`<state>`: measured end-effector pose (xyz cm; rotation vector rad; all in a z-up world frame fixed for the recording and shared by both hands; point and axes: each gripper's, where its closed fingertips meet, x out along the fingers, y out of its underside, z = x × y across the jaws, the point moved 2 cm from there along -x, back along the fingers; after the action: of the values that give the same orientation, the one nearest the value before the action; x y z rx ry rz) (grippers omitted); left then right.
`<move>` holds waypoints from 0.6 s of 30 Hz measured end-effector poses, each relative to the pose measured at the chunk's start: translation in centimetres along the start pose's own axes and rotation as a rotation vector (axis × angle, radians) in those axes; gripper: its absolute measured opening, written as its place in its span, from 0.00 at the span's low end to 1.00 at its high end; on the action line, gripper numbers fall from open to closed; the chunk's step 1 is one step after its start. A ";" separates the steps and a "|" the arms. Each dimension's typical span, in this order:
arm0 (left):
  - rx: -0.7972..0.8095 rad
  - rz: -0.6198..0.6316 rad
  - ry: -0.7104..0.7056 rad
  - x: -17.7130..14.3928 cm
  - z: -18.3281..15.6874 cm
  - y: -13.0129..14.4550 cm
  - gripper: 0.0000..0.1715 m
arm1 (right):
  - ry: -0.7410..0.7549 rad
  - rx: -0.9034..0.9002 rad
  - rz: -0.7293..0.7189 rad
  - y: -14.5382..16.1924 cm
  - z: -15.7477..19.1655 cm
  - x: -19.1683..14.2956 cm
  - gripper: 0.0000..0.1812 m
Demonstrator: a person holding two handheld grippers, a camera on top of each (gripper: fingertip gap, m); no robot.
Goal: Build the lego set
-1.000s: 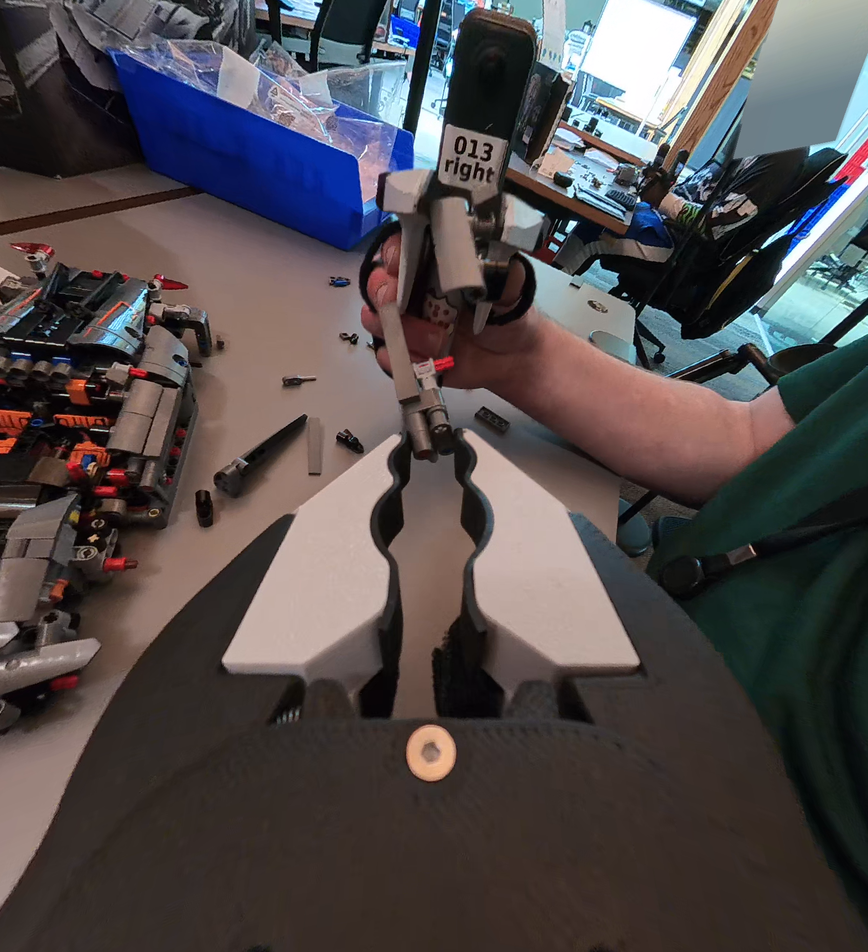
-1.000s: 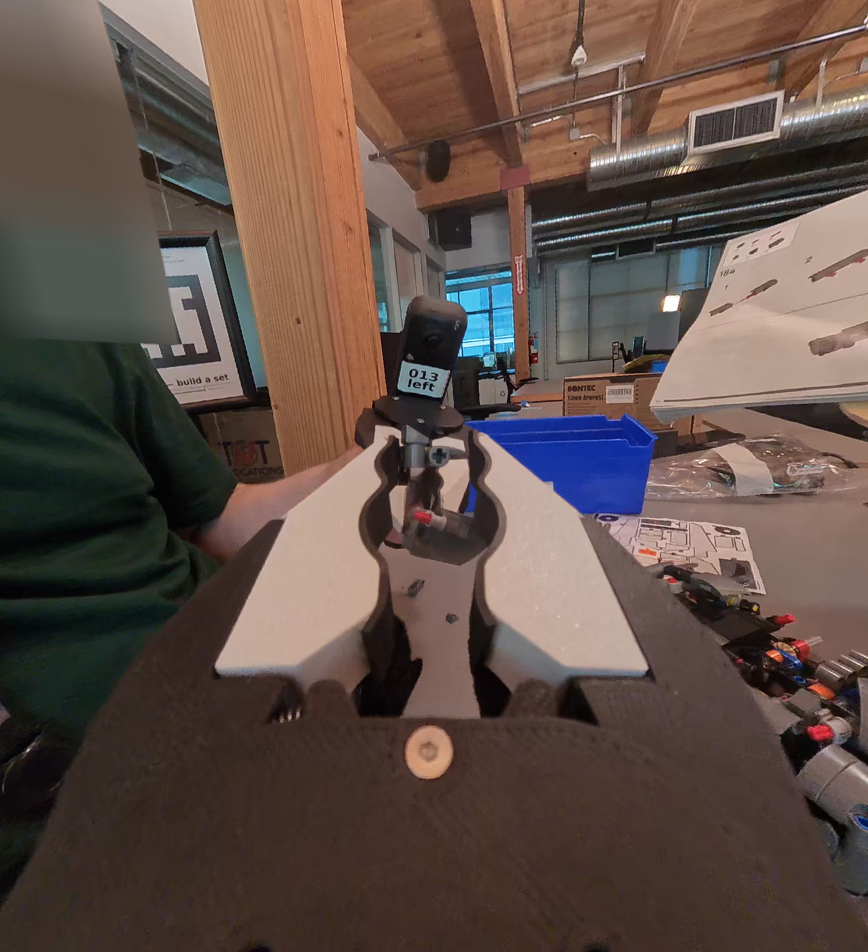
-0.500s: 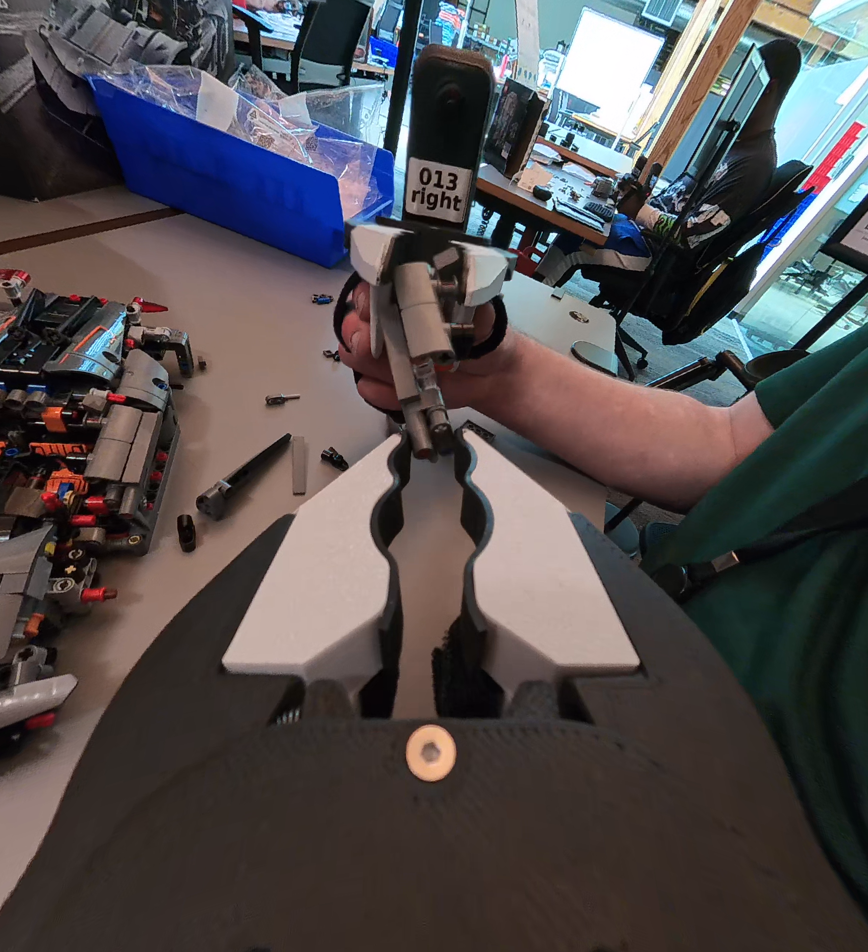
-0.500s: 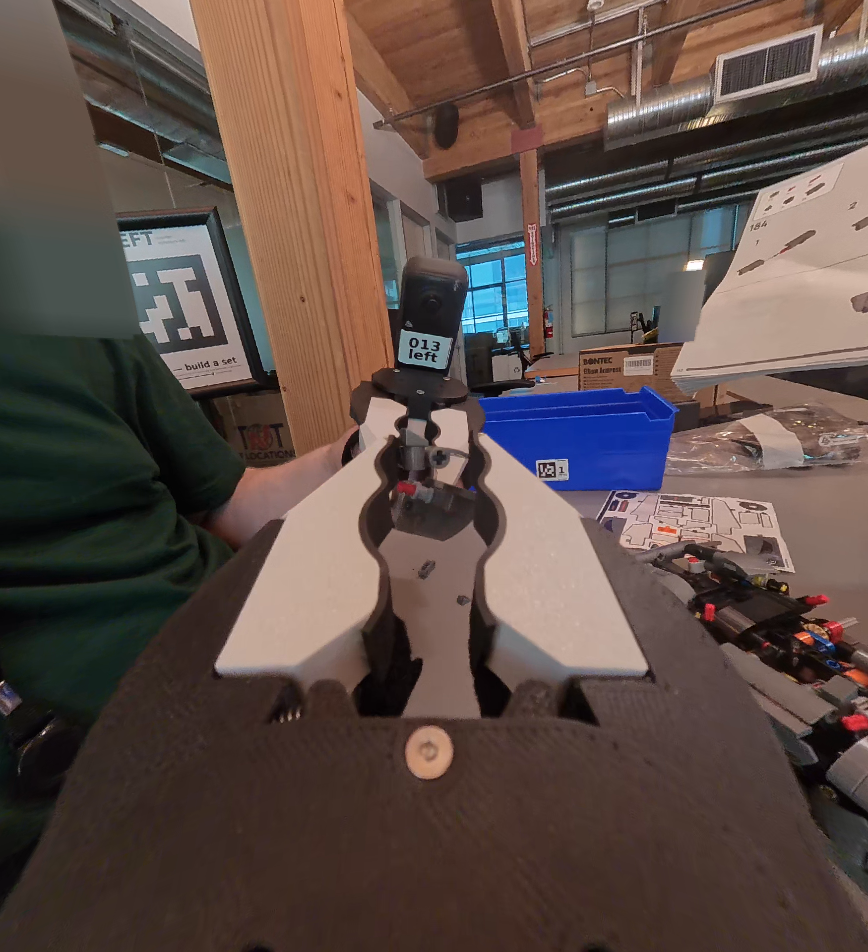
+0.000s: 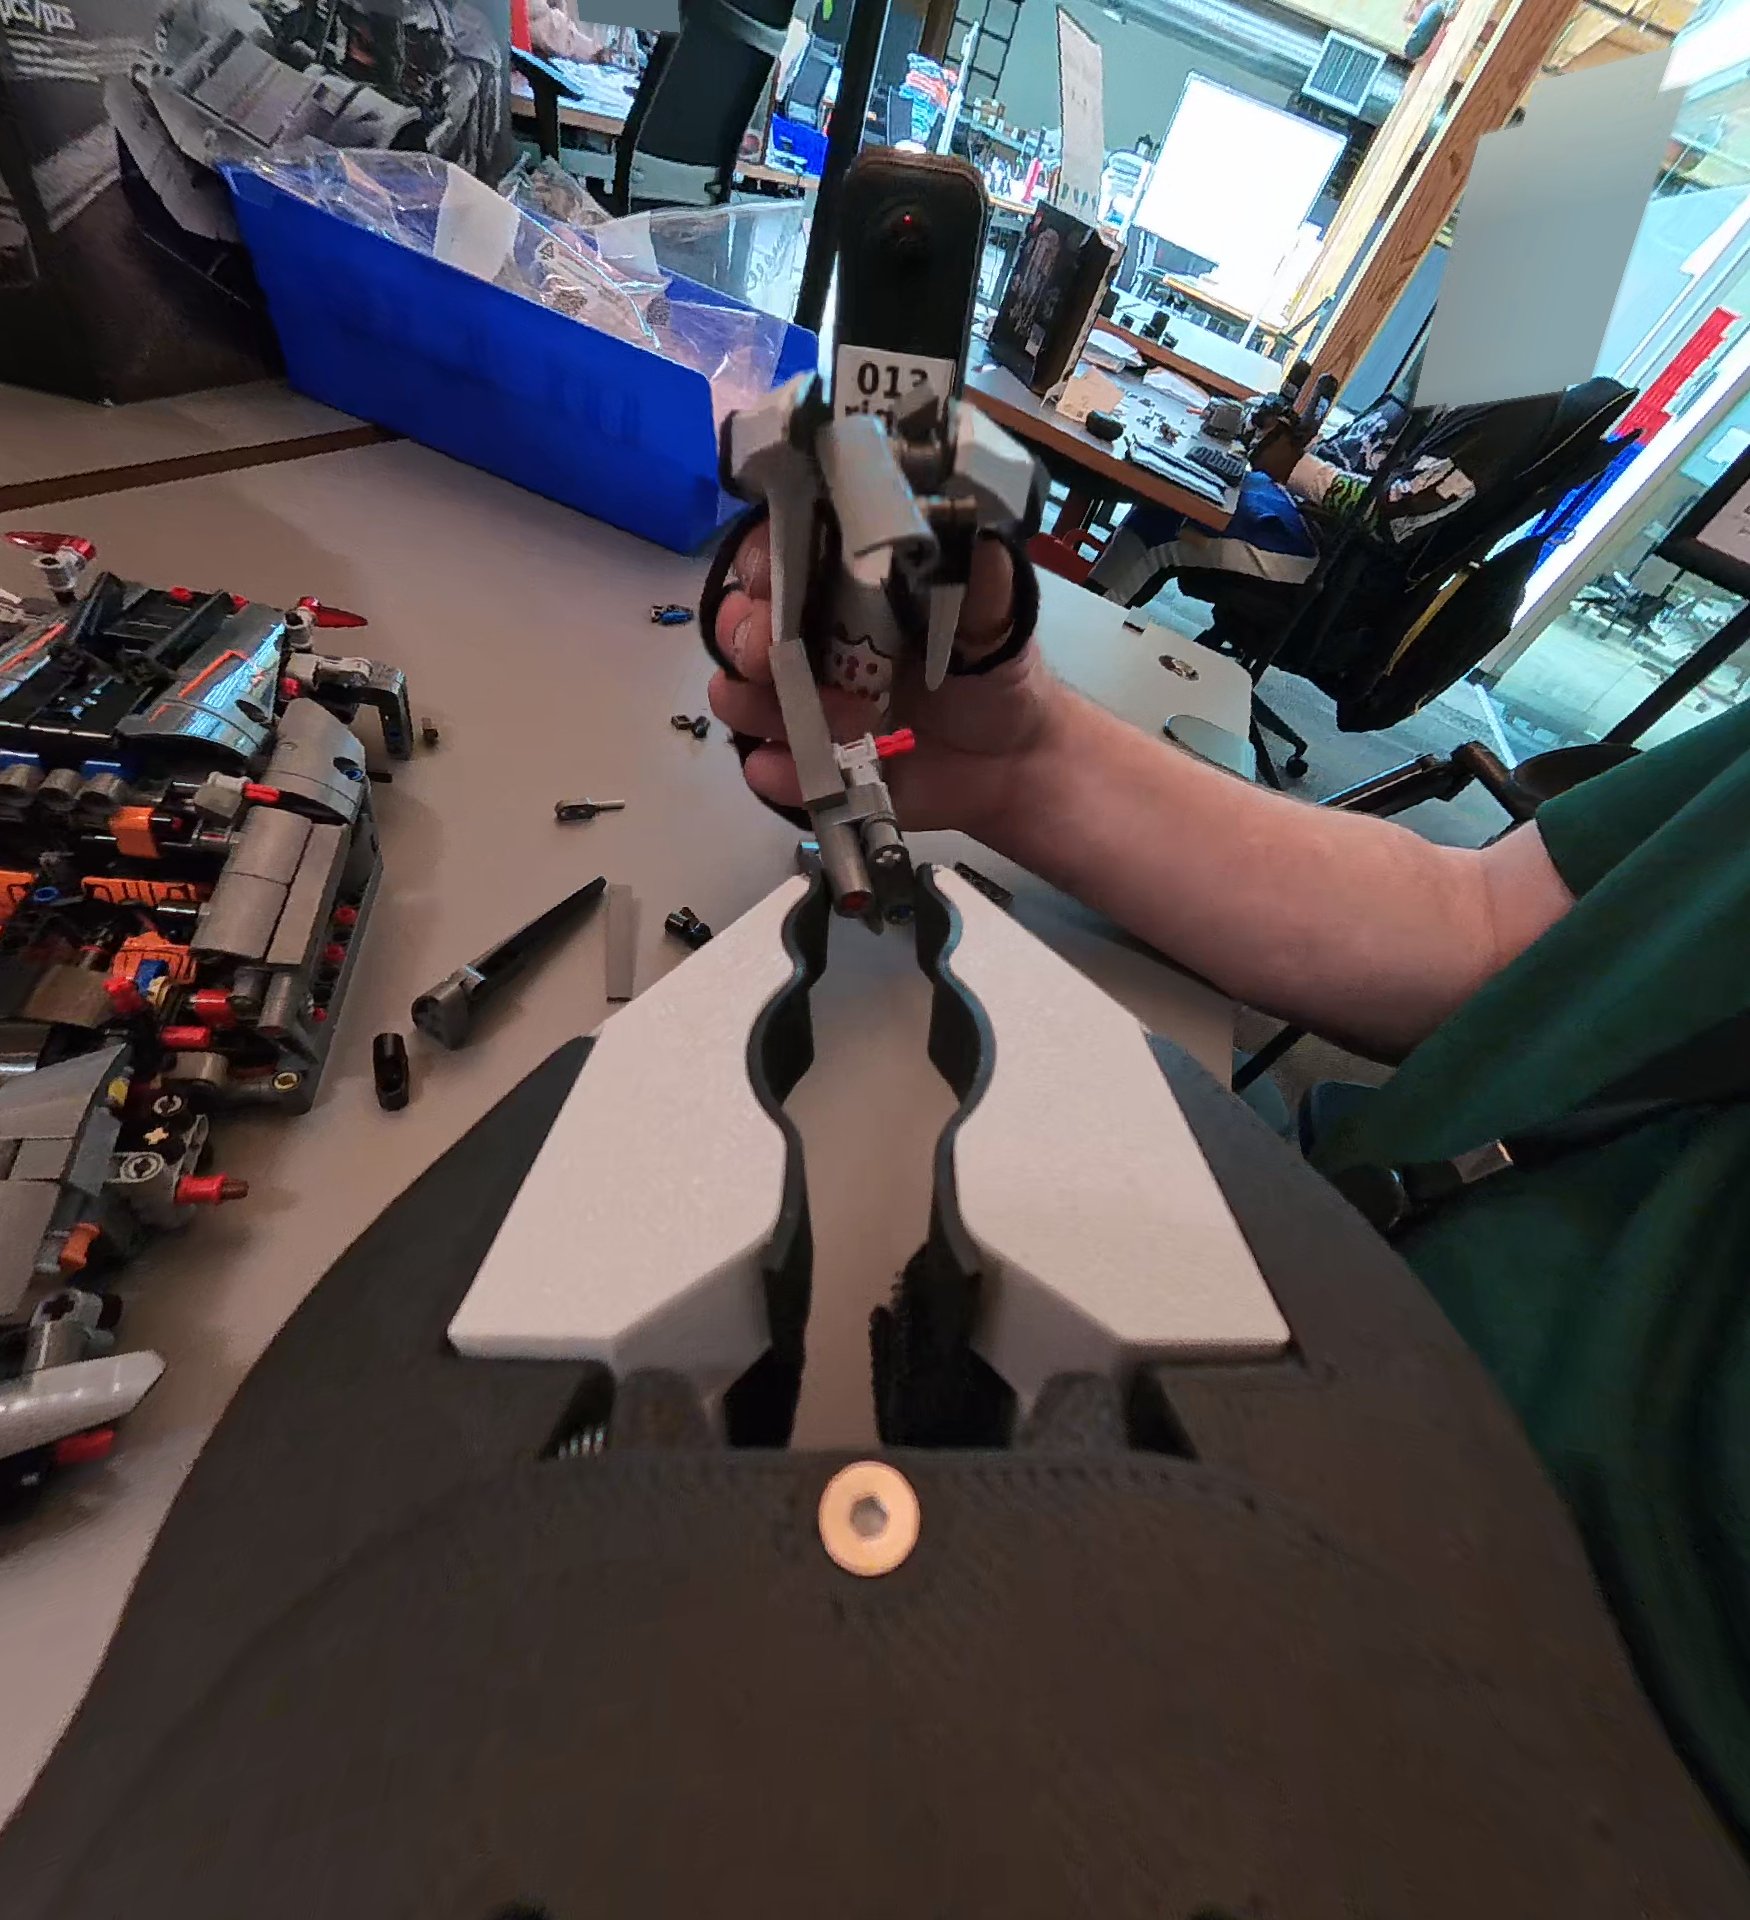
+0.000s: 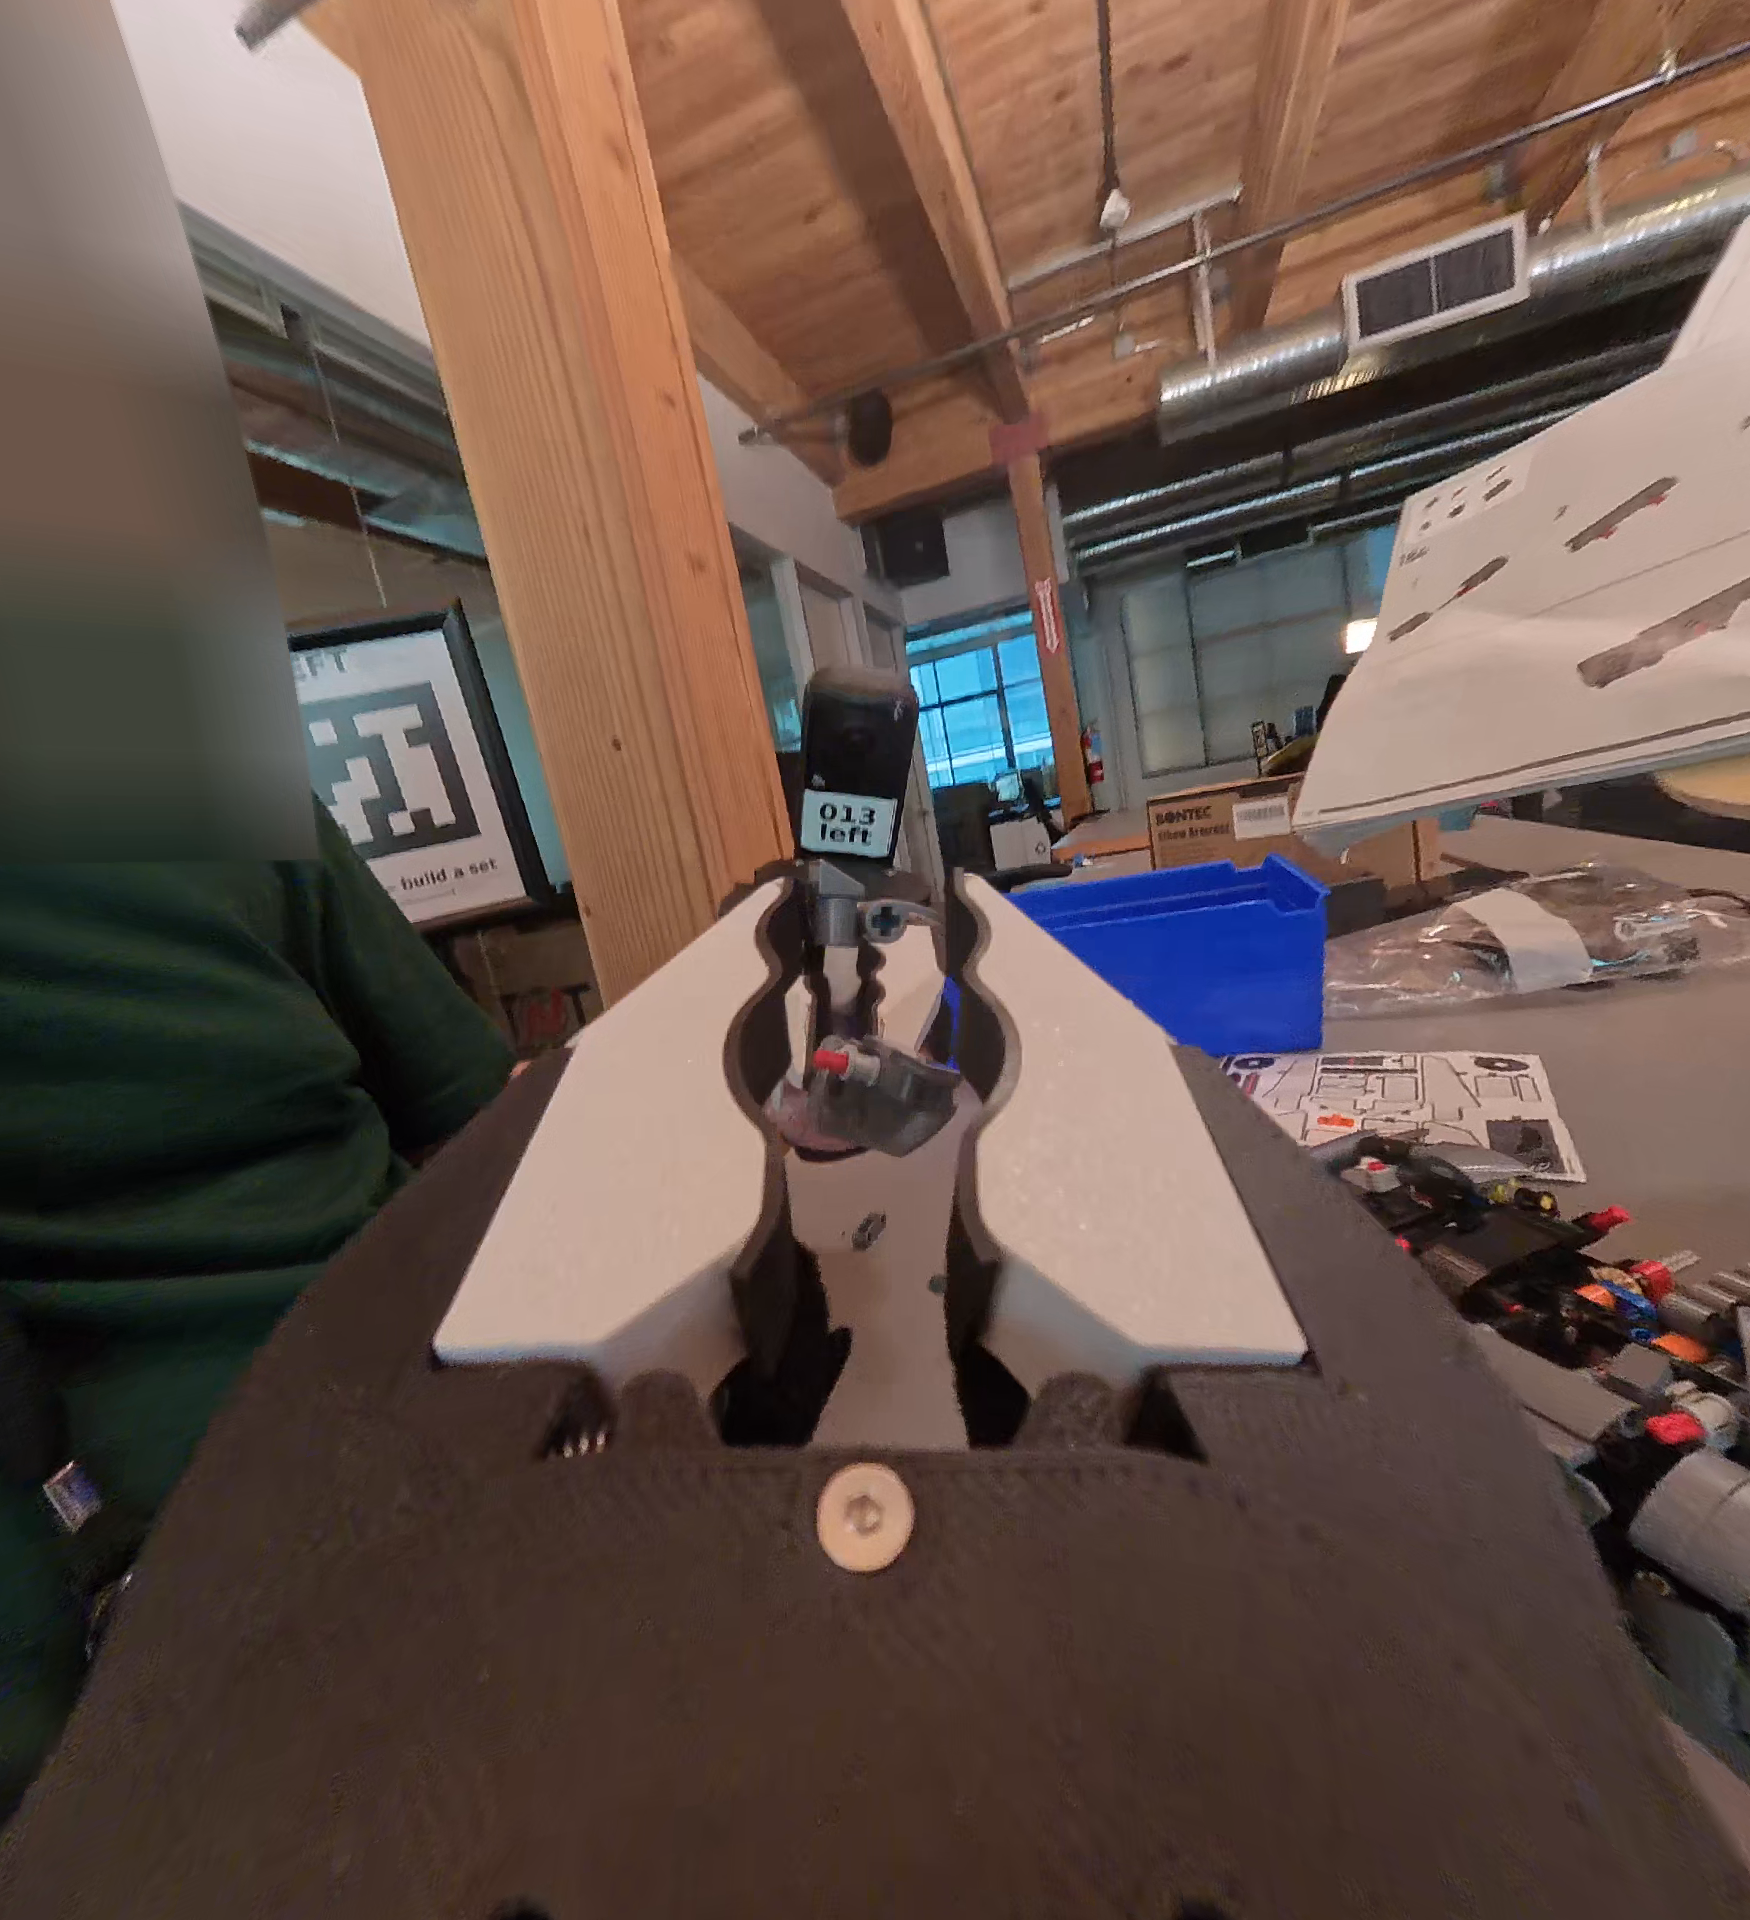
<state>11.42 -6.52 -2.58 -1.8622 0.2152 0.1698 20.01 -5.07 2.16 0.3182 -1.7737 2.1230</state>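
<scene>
left wrist view: grey lego subassembly (image 5: 855, 831) is clamped at both ends by left gripper (image 5: 869, 902) and right gripper (image 6: 876, 914), right of lego model (image 5: 112, 883).

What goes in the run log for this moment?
left hand-held gripper: shut on grey subassembly | right hand-held gripper: shut on same subassembly, opposite end | model: on table, untouched

Bin (image 5: 538, 384) behind model (image 5: 123, 883)
</scene>
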 end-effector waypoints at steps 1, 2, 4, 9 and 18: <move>-0.004 -0.003 -0.001 0.0 0.1 0.0 0.08 | 0.009 0.000 -0.018 -0.3 -0.1 -0.3 0.13; -0.006 -0.004 -0.003 0.0 0.2 0.1 0.08 | 0.020 -0.005 -0.039 -0.7 -0.3 -0.5 0.13; 0.003 0.006 -0.026 -0.1 0.6 0.2 0.08 | 0.025 -0.002 -0.082 -1.4 -0.4 -1.1 0.14; 0.235 0.106 -0.289 -0.6 2.5 0.8 0.08 | 0.037 -0.006 -0.111 -2.0 -0.6 -1.8 0.13; 0.822 0.295 -0.723 -0.7 3.1 0.1 0.08 | 0.032 -0.006 -0.117 -1.9 -0.6 -1.8 0.14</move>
<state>10.71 -3.58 -3.45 -0.8644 0.0344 0.8095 22.46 -4.37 3.09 0.3746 -1.6998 2.0303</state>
